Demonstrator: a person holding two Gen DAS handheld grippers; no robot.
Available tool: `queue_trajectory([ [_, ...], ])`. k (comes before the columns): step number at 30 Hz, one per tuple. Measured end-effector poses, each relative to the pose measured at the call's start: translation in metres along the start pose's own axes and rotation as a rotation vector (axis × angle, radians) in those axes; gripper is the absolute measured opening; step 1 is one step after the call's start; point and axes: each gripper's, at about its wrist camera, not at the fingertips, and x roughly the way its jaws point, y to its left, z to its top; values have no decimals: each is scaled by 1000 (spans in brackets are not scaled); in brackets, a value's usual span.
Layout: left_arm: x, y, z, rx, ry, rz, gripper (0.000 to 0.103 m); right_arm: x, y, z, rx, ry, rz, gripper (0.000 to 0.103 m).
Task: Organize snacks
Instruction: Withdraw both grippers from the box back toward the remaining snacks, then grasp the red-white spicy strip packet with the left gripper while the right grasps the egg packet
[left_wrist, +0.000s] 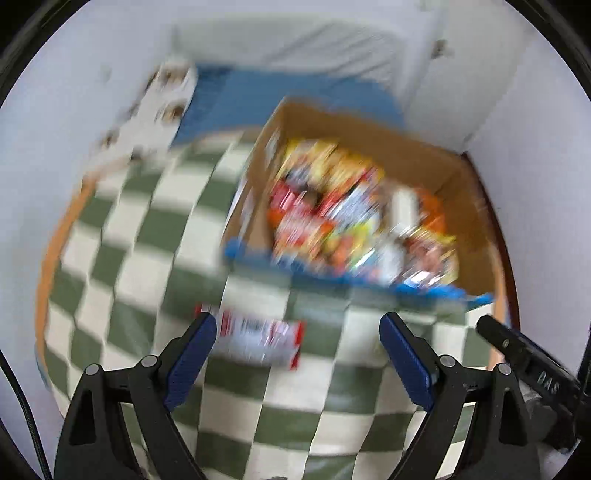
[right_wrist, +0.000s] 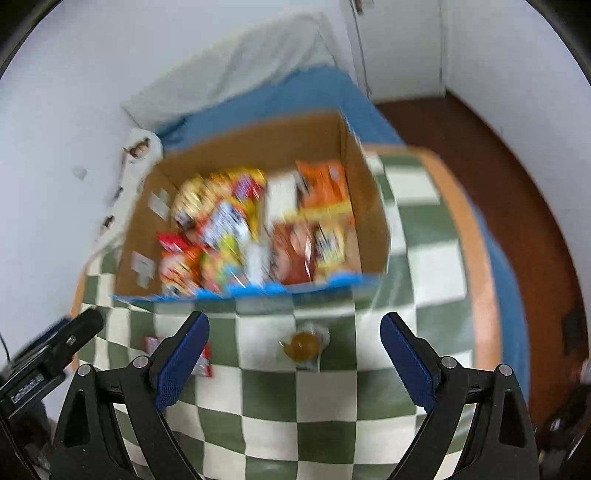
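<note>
Snacks: two loose (left_wrist: 258, 341) (right_wrist: 303, 345), one full box (right_wrist: 354, 155).

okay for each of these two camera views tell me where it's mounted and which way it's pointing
Left wrist: on the left gripper, facing forward and down at a red-white snack packet before the cardboard box; its open fingers show.
Right wrist: on the right gripper, facing an amber snack on the checkered cloth; its open fingers show.
Shared: box, packet, cloth.

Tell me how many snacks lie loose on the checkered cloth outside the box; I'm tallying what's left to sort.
2. A red-and-white packet lies in front of the cardboard box, toward its left; a clear-wrapped amber snack lies before the box's front edge. Others may lie out of view.
</note>
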Motion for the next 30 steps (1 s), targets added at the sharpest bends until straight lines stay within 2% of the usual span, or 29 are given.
queue_trajectory([
  [1, 17, 15, -7, -56, 51, 12, 91, 15, -4, -4, 12, 21, 6, 90],
  [2, 31, 27, -12, -102, 90, 11, 91, 34, -8, -8, 22, 45, -1, 79],
  [4, 62, 54, -23, -228, 182, -12, 91, 64, -14, -15, 37, 96, 0, 66],
  [7, 96, 83, -38, -429, 282, -80, 90, 98, -20, -25, 72, 127, -15, 66],
  [9, 113, 92, -43, -540, 307, -127, 89, 111, -21, -29, 93, 126, -21, 66],
  [12, 128, 93, -45, -643, 308, -150, 89, 128, -17, -35, 100, 133, -26, 67],
  [15, 136, 89, -44, -722, 257, -140, 89, 134, -9, -39, 88, 119, -42, 67],
  [19, 150, 78, -45, -693, 238, -42, 89, 141, -2, -46, 73, 129, -65, 67],
  [23, 151, 73, -58, -578, 260, 18, 89, 150, 2, -56, 49, 172, -78, 67],
  [25, 149, 75, -70, -510, 300, 53, 89, 150, 1, -59, 51, 186, -68, 67],
  [28, 146, 89, -92, -470, 375, 61, 89, 145, -6, -64, 69, 188, -53, 68],
  [30, 142, 97, -102, -471, 391, 47, 89, 142, -11, -64, 89, 184, -42, 69],
])
